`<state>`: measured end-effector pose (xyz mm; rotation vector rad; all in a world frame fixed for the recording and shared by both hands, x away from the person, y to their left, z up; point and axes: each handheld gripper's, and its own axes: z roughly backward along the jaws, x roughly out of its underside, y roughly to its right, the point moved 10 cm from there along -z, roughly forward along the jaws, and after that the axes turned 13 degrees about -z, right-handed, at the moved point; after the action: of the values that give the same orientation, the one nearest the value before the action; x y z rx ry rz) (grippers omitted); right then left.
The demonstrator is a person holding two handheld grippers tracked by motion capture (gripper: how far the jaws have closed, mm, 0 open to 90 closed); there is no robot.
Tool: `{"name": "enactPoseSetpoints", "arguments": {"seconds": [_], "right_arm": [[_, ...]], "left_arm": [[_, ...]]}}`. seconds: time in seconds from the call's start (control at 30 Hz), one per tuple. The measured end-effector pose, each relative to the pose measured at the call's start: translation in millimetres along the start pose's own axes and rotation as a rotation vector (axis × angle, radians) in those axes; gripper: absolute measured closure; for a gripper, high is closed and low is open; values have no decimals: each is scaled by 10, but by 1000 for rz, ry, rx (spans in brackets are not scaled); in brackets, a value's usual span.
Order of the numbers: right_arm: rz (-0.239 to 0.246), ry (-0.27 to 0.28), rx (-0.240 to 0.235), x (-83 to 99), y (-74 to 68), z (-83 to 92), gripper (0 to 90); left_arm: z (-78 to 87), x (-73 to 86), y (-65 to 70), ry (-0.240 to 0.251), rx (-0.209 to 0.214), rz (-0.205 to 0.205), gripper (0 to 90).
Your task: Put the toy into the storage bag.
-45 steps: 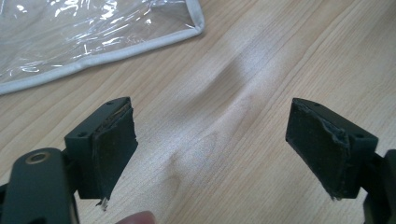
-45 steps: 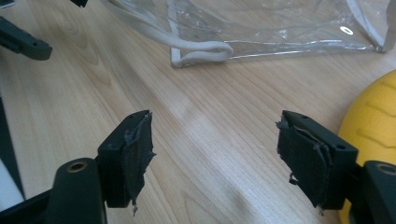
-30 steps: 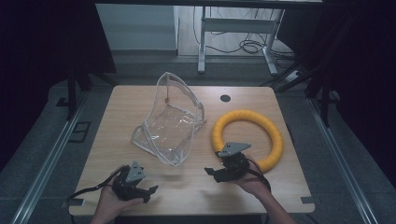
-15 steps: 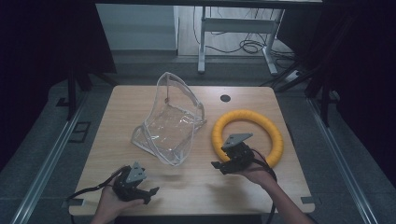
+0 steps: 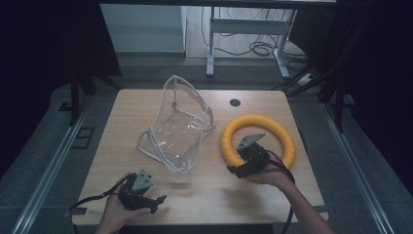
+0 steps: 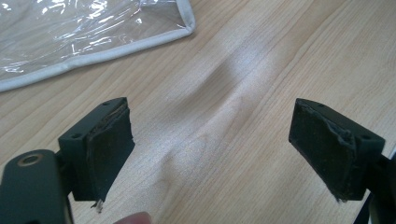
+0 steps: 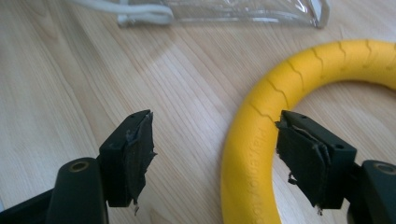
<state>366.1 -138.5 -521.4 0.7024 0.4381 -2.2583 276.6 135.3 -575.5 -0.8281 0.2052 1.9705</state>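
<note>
— What is the right gripper (image 5: 233,170) doing at the yellow ring (image 5: 258,141)?

— It is taking the ring's near-left part between its jaws. They have just been opening and stand wide now. The ring's tube lies between them, close to one pad, but I see no pressing, so nothing is held.

— How should the person do it well?

— I think: centre the tube between both pads, come low to the table (image 5: 204,195), then close firmly, because the foam looks soft.

— And the left gripper (image 5: 159,200)?

— Far left of the ring, wide open, empty, over bare wood.

— How many things?

— One ring, one clear plastic bag (image 5: 176,127) just left of it, two grippers.
</note>
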Motion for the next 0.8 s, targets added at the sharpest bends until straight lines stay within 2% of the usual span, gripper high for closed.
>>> {"name": "enactPoseSetpoints", "arguments": {"seconds": [0.1,0.3,0.57,0.7,0.8], "right_arm": [[-4,-40,15,40,74,-16,267],[0,-87,27,80,163,-50,261],[-6,-134,39,163,239,-115,259],[12,-179,49,237,284,-172,261],[6,-195,50,267,300,-192,262]], "left_arm": [[-13,9,5,-9,1,-1,139],[-17,17,8,-16,2,-3,144],[-10,16,0,-15,-3,-1,145],[-20,24,3,-21,-1,-4,145],[-23,24,5,-22,1,-3,145]]}}
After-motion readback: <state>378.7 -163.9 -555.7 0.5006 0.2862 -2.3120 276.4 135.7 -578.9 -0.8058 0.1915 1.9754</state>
